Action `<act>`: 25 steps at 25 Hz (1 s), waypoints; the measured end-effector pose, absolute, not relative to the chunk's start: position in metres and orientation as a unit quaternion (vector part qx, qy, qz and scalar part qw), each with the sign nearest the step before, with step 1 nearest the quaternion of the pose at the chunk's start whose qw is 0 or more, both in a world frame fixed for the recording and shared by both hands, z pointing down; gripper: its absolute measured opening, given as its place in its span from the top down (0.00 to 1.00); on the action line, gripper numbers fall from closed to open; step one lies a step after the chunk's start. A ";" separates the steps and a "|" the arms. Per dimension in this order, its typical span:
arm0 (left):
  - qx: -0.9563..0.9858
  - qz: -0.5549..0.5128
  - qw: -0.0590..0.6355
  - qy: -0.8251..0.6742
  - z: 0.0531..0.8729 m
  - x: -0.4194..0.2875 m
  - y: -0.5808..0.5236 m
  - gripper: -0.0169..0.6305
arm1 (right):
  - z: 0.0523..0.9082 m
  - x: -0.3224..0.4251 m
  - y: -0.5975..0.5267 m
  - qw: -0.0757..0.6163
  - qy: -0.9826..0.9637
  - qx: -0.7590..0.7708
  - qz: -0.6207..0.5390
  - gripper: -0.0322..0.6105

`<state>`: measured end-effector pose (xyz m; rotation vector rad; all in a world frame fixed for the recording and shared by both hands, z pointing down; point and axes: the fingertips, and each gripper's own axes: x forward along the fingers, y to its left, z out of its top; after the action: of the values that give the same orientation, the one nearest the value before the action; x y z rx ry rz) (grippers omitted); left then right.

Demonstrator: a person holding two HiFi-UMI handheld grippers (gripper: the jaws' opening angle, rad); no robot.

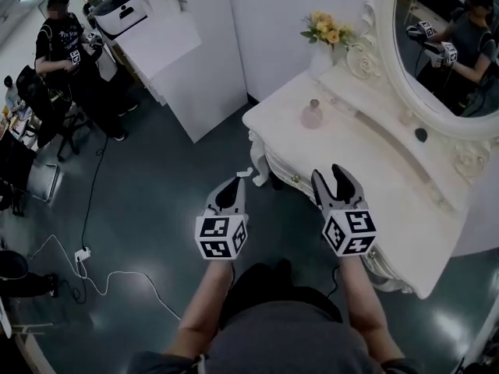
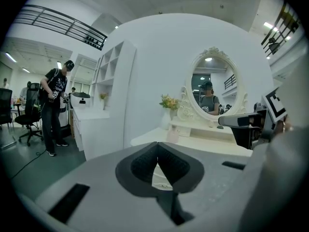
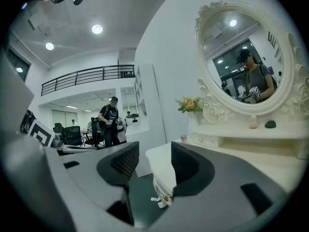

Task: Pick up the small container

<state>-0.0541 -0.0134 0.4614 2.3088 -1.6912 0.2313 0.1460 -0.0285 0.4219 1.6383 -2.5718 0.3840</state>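
Left tool [image 1: 234, 184]: pressed together at the tips with nothing pinched; held over the dark floor [image 1: 156, 178], just off the worktop's near corner.
Right tool [image 1: 329, 174]: spread apart and empty; held at the worktop's front edge, the carved edge and a drawer knob [image 3: 166, 197] seen through the gap.
Worktop [image 1: 374, 170]: white carved dressing table with a raised shelf [image 1: 390, 104] along its back.
Small pink container [image 1: 312, 115]: stood upright on the worktop toward its far end, well apart from both tools, untouched.
Yellow flowers [image 1: 327, 28]: stood in a white vase at the shelf's far end, behind the container.
Oval mirror [image 1: 448, 37]: rose behind the shelf; reflected the person with both tools.
Small dark object [image 1: 421, 135]: lay on the shelf below the mirror.
White cabinet [image 1: 187, 61]: stood across the floor from the worktop.
Cable [image 1: 101, 275]: trailed over the floor at the left.
Background person [image 1: 62, 37]: stood far left beside office chairs, in dark clothes.
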 end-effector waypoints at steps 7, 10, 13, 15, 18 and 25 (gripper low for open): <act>0.788 0.090 0.137 -0.593 0.466 -0.053 -0.021 0.96 | 0.423 0.146 -0.047 0.031 -0.842 0.521 0.134 0.55; 0.788 0.092 0.137 -0.594 0.467 -0.054 -0.028 0.96 | 0.424 0.146 -0.057 0.031 -0.842 0.521 0.138 0.52; 0.787 0.094 0.139 -0.593 0.471 -0.056 -0.040 0.96 | 0.427 0.145 -0.070 0.033 -0.840 0.523 0.139 0.50; 0.789 0.093 0.142 -0.591 0.474 -0.058 -0.049 0.96 | 0.429 0.144 -0.079 0.034 -0.838 0.527 0.140 0.50; 0.792 0.092 0.146 -0.586 0.476 -0.060 -0.066 0.96 | 0.430 0.143 -0.095 0.038 -0.834 0.533 0.137 0.49; 0.801 0.089 0.156 -0.572 0.481 -0.065 -0.114 0.96 | 0.439 0.140 -0.140 0.048 -0.820 0.551 0.147 0.47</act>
<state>-0.0650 -0.1137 0.4808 2.2931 -1.6371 0.2561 0.1401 -0.1403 0.4390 1.6790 -2.4999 0.4490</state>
